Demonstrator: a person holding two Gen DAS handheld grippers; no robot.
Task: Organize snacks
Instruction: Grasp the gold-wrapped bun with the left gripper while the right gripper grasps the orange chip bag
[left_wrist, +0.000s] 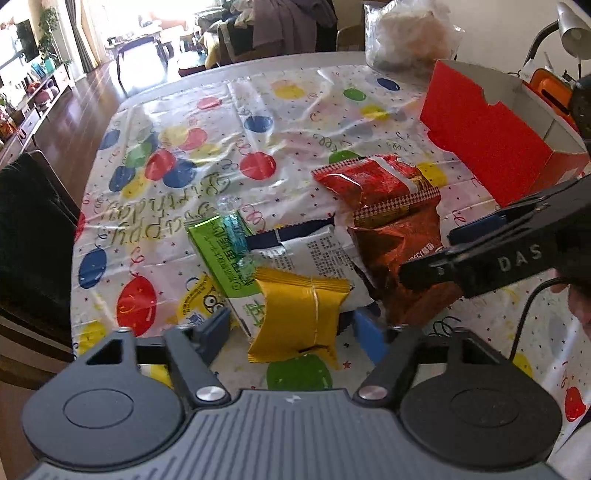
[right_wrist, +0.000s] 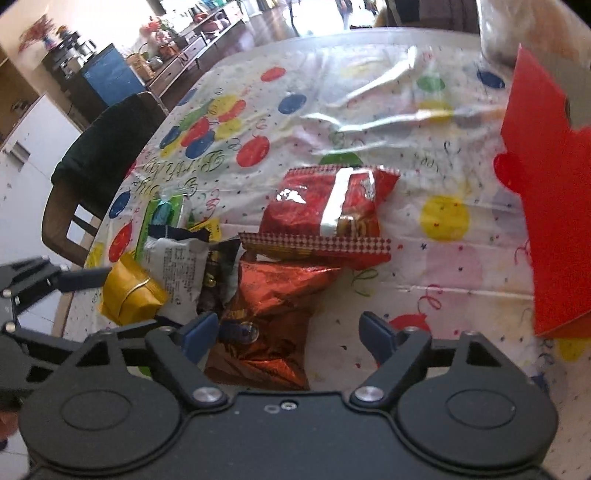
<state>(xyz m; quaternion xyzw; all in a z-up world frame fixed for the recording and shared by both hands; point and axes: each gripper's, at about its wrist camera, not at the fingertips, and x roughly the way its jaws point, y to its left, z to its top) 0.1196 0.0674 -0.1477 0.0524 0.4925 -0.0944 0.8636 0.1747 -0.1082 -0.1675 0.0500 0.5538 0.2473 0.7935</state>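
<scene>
A pile of snack packets lies on the balloon-print tablecloth (left_wrist: 221, 110). My left gripper (left_wrist: 291, 332) is open, its blue fingers either side of a gold packet (left_wrist: 299, 314). Behind that packet lie a green packet (left_wrist: 221, 251), a white packet (left_wrist: 314, 258), a copper-red foil bag (left_wrist: 402, 258) and a red bag (left_wrist: 376, 181). My right gripper (right_wrist: 288, 332) is open just over the near end of the copper-red foil bag (right_wrist: 273, 306); in the left wrist view it (left_wrist: 436, 251) comes in from the right. An open red box (left_wrist: 487, 136) stands at the right.
A dark chair (right_wrist: 99, 147) stands at the table's left edge. A clear plastic bag (left_wrist: 406, 33) sits at the far right corner of the table, with a desk lamp (left_wrist: 569, 26) beyond the box. The red box shows at the right in the right wrist view (right_wrist: 554, 221).
</scene>
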